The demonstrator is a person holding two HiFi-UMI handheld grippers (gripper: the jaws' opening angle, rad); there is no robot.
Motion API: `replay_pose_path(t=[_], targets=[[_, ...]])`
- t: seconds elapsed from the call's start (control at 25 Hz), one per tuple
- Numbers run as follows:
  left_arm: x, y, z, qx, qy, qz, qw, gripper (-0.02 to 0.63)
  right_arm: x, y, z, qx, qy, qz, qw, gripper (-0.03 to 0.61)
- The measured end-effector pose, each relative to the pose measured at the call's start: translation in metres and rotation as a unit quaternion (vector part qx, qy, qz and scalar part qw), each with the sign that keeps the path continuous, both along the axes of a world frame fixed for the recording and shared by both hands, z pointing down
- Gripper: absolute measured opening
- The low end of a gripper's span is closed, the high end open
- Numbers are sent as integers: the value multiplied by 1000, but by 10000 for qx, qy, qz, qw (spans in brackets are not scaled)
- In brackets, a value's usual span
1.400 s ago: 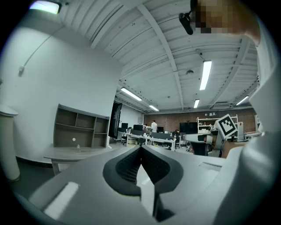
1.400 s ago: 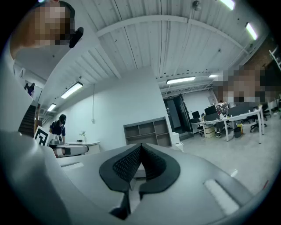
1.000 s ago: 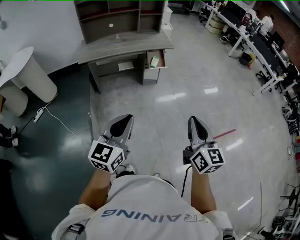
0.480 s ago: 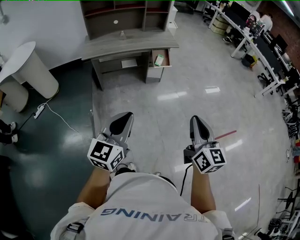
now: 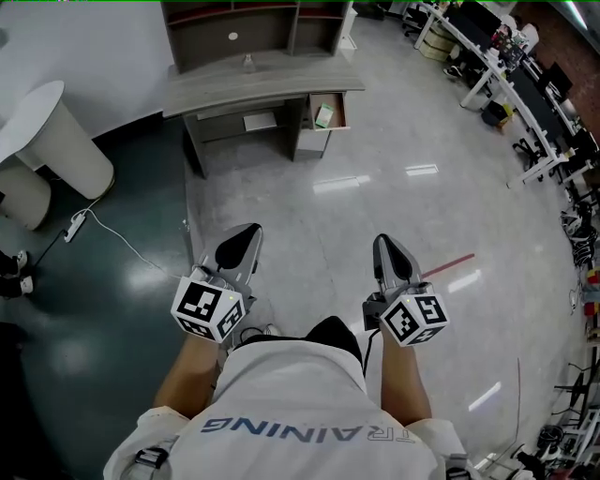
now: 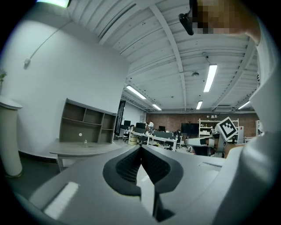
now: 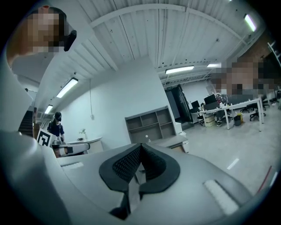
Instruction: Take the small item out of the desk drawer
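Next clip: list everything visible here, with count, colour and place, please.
desk: one, grey, top centre, by the wall
drawer: one, open, desk's right end
small item: one, green-white, in the drawer
shelf unit: one, grey, on the desk
table: one, white, left
power strip: one, white, dark floor, left
office desks: a row, white, upper right
left gripper: grey, shut, empty
right gripper: grey, shut, empty

Head view: above the person (image 5: 309, 412), facing steeply down at the floor (image 5: 394, 206) — desk (image 5: 253, 80) far off near the top edge.
Left gripper view: level along the left gripper (image 6: 140, 148) jaws; desk far ahead, left.
Right gripper view: along the right gripper (image 7: 140, 146) jaws; desk far ahead, near centre.
Shared: desk and shelf unit (image 5: 248, 28), in all three.
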State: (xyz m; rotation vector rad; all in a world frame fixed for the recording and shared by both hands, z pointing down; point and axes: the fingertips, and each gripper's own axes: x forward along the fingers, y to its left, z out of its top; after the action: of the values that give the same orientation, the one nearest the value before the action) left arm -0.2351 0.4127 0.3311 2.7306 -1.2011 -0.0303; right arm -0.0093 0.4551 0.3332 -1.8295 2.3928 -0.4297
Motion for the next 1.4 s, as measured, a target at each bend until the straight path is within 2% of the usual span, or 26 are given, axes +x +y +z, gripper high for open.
replay_pose_path(t=[0.32,0.6,0.76,1.16,1.4], targets=[[-3,-40,13,-149,46,-18,9999,0,-1,-47,17,-217,-75,-8,9997,15],[15,-107,14,-191,-119,-194,9996,0,16,-128,26,-261,-115,-188,9994,14],[39,-158,9,-209,-187,-280,9992,0,43,-183,25,-304,-125,-199,9993,14],[130,-275,8,-238,-280,-380,9986,0,139,-305,23,-250,-86,-267,9993,15],[159,-325,16,-309,-410,-436,9977,0,168,-362,33,-259,-129,-285,9992,15]])
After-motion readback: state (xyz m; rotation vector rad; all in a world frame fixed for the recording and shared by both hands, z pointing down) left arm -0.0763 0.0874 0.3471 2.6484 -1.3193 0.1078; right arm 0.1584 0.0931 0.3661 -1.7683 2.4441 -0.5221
